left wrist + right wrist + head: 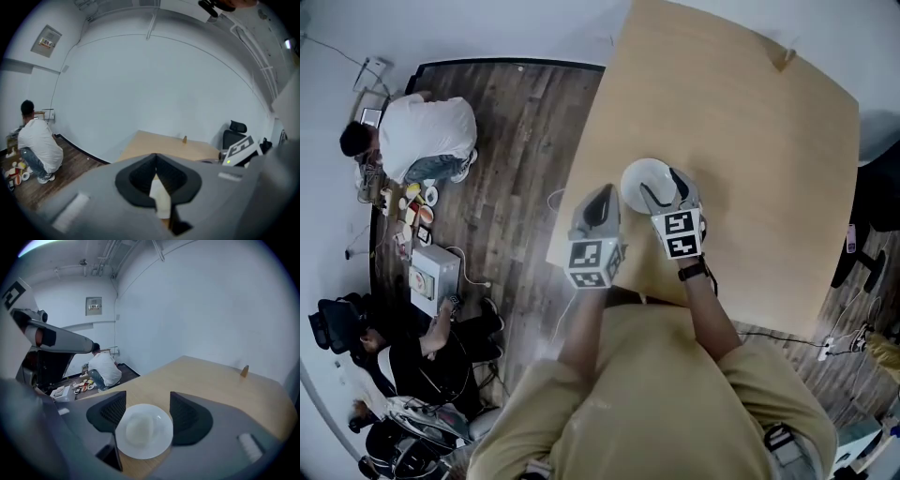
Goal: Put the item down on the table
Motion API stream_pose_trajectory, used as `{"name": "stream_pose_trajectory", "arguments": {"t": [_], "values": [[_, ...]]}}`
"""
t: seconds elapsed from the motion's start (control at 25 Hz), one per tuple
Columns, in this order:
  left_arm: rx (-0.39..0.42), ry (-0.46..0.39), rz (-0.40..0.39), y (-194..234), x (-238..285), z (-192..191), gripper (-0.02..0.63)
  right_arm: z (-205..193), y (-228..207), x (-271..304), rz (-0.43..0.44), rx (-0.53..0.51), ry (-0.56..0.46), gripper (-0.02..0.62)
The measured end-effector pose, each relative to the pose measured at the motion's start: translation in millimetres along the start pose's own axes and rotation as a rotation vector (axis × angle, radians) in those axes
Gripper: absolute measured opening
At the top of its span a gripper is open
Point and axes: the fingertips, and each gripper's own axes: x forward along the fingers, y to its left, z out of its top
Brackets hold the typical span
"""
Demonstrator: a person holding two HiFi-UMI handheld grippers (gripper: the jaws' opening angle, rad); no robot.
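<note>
A small white dish point(639, 180) point(144, 430) sits between the jaws of my right gripper point(668, 190) point(147, 411), near the front left corner of the wooden table point(741, 141). The jaws stand about a dish-width apart, and its rim laps over both inner pads. I cannot tell whether the dish touches the tabletop. My left gripper point(600, 208) point(155, 158) is just left of it over the table's edge, pointing at the wall, its tips together. A pale strip shows in the slit behind the tips; what it is I cannot tell.
A small brown object point(784, 58) point(244, 371) stands near the table's far edge. The table's left edge point(581, 187) drops to a dark wood floor. There a person in a white shirt point(424, 139) crouches by small items. More people and gear point(412, 375) are at lower left.
</note>
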Motion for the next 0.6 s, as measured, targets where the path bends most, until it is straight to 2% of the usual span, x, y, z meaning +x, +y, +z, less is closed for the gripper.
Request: {"name": "stream_pose_trajectory", "arguments": {"t": [0.12, 0.36, 0.6], "values": [[0.020, -0.028, -0.014, -22.6, -18.2, 7.5, 0.002, 16.4, 1.7, -35.8, -0.011, -0.009, -0.067, 0.250], [0.061, -0.123, -0.020, -56.2, -52.8, 38.4, 0.002, 58.2, 5.1, -109.9, -0.034, -0.057, -0.255, 0.190], [0.101, -0.193, -0.018, -89.7, -93.3, 53.4, 0.002, 75.0, 7.0, -179.4, -0.092, -0.072, -0.399, 0.125]]}}
